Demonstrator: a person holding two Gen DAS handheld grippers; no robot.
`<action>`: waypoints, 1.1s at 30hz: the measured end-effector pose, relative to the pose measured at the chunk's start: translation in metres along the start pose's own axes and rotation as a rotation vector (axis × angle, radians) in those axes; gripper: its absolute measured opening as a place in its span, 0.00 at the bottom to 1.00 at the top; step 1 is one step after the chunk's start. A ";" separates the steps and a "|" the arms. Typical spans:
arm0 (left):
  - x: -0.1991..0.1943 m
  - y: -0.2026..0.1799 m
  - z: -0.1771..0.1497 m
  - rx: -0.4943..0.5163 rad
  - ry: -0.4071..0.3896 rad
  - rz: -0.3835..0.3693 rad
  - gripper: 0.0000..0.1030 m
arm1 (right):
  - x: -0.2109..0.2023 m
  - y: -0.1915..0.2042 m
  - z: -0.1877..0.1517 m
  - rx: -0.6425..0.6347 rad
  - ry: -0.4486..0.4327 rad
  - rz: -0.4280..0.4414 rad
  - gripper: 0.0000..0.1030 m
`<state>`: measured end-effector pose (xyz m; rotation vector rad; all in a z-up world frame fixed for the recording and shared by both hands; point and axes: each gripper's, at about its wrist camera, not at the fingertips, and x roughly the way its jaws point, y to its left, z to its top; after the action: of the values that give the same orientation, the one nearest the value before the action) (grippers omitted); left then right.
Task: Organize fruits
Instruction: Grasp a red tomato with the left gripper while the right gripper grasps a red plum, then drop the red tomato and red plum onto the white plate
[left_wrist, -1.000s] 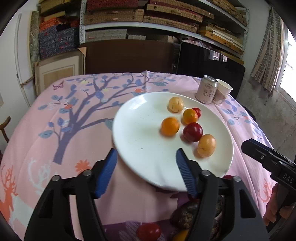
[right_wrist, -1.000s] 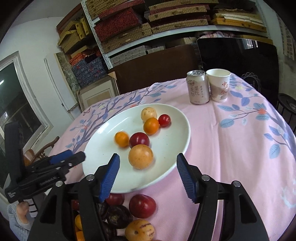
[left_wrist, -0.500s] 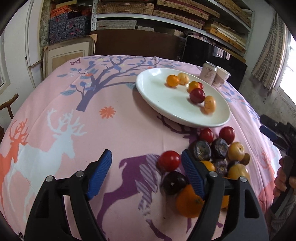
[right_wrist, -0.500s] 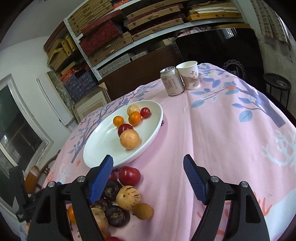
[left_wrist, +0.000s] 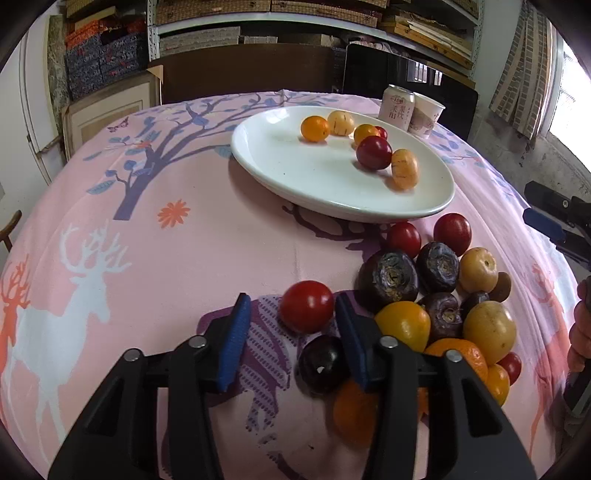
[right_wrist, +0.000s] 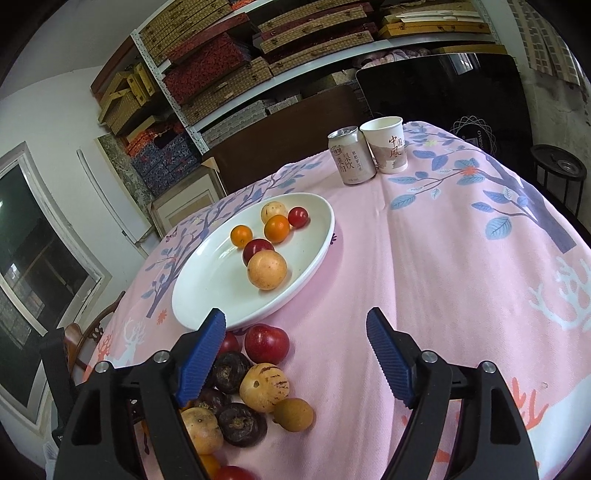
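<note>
Left gripper has just narrowed around the red tomato, not yet gripping; right gripper wide, empty; plate at 12 o'clock awaits.

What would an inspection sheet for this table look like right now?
Surface: pink printed tablecloth.
Job's things: white plate holding six fruits; loose fruit pile beside its near rim.
Clutter: drink can touching paper cup.
Grippers: left gripper has just been closing, a red fruit between its jaws, left pad clear of it; right gripper open over cloth.
Cables: nothing seen.
Surroundings: shelves of stacked boxes.
</note>
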<state>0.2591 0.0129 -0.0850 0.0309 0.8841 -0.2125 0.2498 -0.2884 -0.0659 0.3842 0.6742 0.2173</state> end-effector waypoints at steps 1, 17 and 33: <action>0.001 -0.001 0.000 0.003 0.002 -0.006 0.42 | 0.000 0.000 0.000 0.001 0.000 -0.001 0.77; 0.001 0.014 0.004 -0.052 0.008 0.012 0.29 | 0.029 0.019 -0.010 -0.073 0.141 0.069 0.76; 0.005 0.013 0.004 -0.046 0.012 0.010 0.29 | 0.075 0.029 -0.010 -0.116 0.262 0.055 0.37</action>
<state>0.2673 0.0244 -0.0869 -0.0066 0.9000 -0.1831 0.2986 -0.2358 -0.1037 0.2653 0.9044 0.3615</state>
